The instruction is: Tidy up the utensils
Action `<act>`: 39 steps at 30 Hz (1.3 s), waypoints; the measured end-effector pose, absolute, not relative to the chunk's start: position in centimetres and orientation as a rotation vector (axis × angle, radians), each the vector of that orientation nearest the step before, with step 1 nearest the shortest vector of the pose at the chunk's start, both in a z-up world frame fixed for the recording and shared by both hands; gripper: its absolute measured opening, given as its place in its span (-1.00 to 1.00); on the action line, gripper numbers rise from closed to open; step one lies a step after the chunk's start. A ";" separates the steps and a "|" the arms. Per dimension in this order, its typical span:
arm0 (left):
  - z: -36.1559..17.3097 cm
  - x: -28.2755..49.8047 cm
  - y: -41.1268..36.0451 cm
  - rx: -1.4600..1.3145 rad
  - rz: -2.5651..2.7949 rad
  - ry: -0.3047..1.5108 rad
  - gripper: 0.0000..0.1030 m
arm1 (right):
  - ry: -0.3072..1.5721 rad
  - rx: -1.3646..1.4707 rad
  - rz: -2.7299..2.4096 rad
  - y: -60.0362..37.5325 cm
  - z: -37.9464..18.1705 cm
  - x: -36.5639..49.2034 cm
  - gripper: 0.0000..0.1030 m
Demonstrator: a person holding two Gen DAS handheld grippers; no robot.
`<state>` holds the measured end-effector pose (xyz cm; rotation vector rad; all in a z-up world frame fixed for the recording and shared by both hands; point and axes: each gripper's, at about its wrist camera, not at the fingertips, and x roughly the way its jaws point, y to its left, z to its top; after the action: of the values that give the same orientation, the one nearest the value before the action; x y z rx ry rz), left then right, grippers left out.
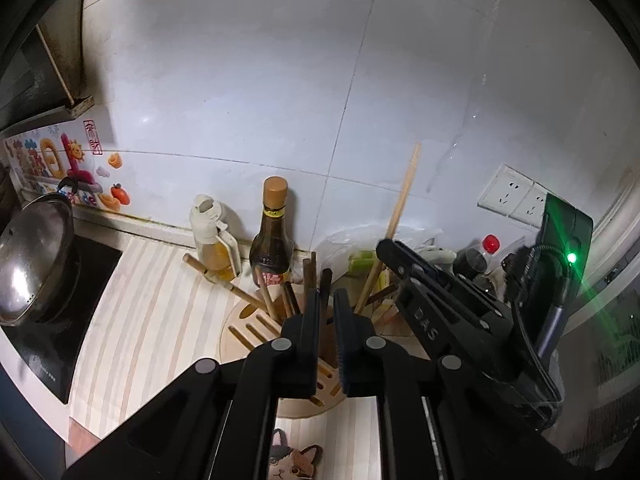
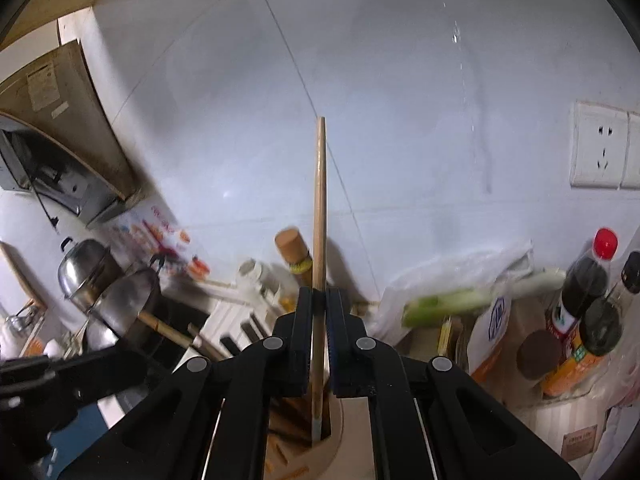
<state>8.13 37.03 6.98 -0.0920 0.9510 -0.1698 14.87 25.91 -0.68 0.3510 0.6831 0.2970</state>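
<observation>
A round wooden utensil holder (image 1: 248, 336) with slots in its top stands on the striped counter, with several dark sticks and a bamboo handle (image 1: 216, 276) in it. My left gripper (image 1: 328, 304) hangs just above it, shut on a dark chopstick (image 1: 326, 280) that rises between the tips. My right gripper (image 2: 320, 300) is shut on a pale wooden chopstick (image 2: 320, 200), held upright. Its lower end reaches into the holder's opening (image 2: 340, 420). In the left wrist view the right gripper (image 1: 384, 246) comes in from the right with the pale chopstick (image 1: 402, 200).
An oil dispenser (image 1: 212, 236) and a brown sauce bottle (image 1: 272, 240) stand at the tiled wall behind the holder. A lidded steel pot (image 1: 32, 264) sits on the black hob at left. A plastic bag with greens (image 2: 448, 300) and several bottles (image 2: 588, 284) crowd the right.
</observation>
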 end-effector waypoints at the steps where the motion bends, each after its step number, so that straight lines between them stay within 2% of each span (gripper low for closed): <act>1: 7.0 8.1 37.1 -0.091 -0.150 0.964 -0.82 | 0.694 0.351 0.308 25.9 -0.8 14.7 -0.82; 2: 7.0 8.0 37.2 -0.093 -0.138 0.969 -0.66 | 0.706 0.348 0.316 25.7 -0.9 14.4 -0.77; 3: 7.1 7.8 37.3 -0.090 -0.114 0.974 -0.49 | 0.712 0.346 0.316 25.4 -0.9 13.9 -0.57; 4: 7.2 7.6 37.5 -0.080 -0.091 0.965 0.01 | 0.714 0.346 0.318 25.2 -0.8 13.6 -0.32; 5: 7.4 7.3 37.8 -0.076 -0.067 0.950 0.53 | 0.714 0.351 0.320 24.8 -0.6 13.0 -0.24; 6: 7.6 6.9 38.1 -0.079 -0.048 0.934 0.65 | 0.711 0.356 0.319 24.5 -0.4 12.5 -0.14; 9: 7.8 5.7 39.2 -0.093 -0.007 0.899 0.67 | 0.711 0.345 0.297 23.4 0.1 10.6 0.09; 11: 7.3 4.8 39.8 -0.075 0.034 0.898 0.85 | 0.727 0.307 0.275 23.2 0.3 9.2 0.31; 13: 6.6 3.8 40.1 -0.047 0.075 0.893 1.00 | 0.744 0.257 0.251 23.4 0.3 7.9 0.74; 15: 5.9 2.9 40.1 -0.003 0.120 0.892 1.00 | 0.759 0.211 0.246 23.9 0.3 7.0 0.95; 16: 5.4 2.5 40.1 0.019 0.143 0.894 1.00 | 0.765 0.179 0.233 24.3 0.3 6.4 0.98; 29: 6.4 -4.3 40.2 0.018 0.204 0.829 1.00 | 0.739 0.068 0.140 24.9 2.5 -0.7 1.00; 39: 11.0 -14.5 41.6 0.022 0.153 0.728 1.00 | 0.638 0.059 0.033 24.9 8.1 -13.4 1.00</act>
<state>-14.52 41.61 10.96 0.0221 0.7278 0.1533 -13.40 24.93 8.05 0.0591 0.6383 0.0326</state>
